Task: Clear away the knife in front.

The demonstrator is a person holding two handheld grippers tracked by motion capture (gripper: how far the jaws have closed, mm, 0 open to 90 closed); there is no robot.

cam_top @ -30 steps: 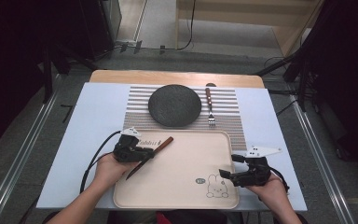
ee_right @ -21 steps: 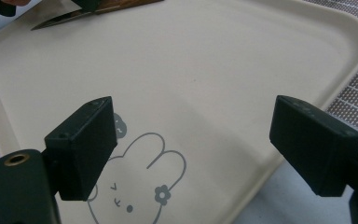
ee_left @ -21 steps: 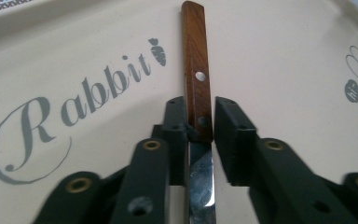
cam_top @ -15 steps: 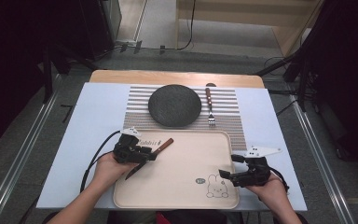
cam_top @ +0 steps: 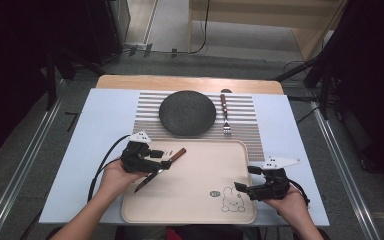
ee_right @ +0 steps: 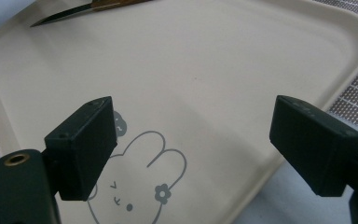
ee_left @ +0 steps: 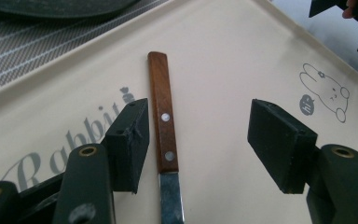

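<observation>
Left gripper (cam_top: 162, 161) at about 9 o'clock of the tray (cam_top: 195, 210), over its upper left corner, held in the left hand (cam_top: 115, 175). Jaws wide apart, just been opening, with the knife (cam_top: 161, 169) lying loose between them and touched by neither pad. In the left gripper view: wooden handle of the knife (ee_left: 163, 114) with two rivets pointing toward 12 o'clock, blade running down toward 6 o'clock, flat on the tray (ee_left: 223, 56), nearer the left pad than the right. Printed word beside the handle at 9 o'clock, rabbit drawing (ee_left: 324, 93) at about 2 o'clock.

Seen from above, knife slanted on the tray, handle toward 1 o'clock, blade tip toward 7 o'clock, well inside the left part of the tray.

Beyond the tray at 12 o'clock, striped mat (cam_top: 150, 115) bearing a dark round plate (cam_top: 187, 112); fork (cam_top: 225, 114) just beside the plate at 3 o'clock, handle away, prongs toward the tray.

Rabbit drawing (cam_top: 230, 199) near the tray's lower right.

Right gripper (cam_top: 243, 179) at about 4 o'clock of the tray, over its right edge, held in the right hand (cam_top: 292, 202). Jaws spread wide, nothing between them. In the right gripper view: bare tray (ee_right: 205, 70) and rabbit drawing (ee_right: 140, 172) under the pads, knife (ee_right: 88, 10) far off at 11 o'clock.
</observation>
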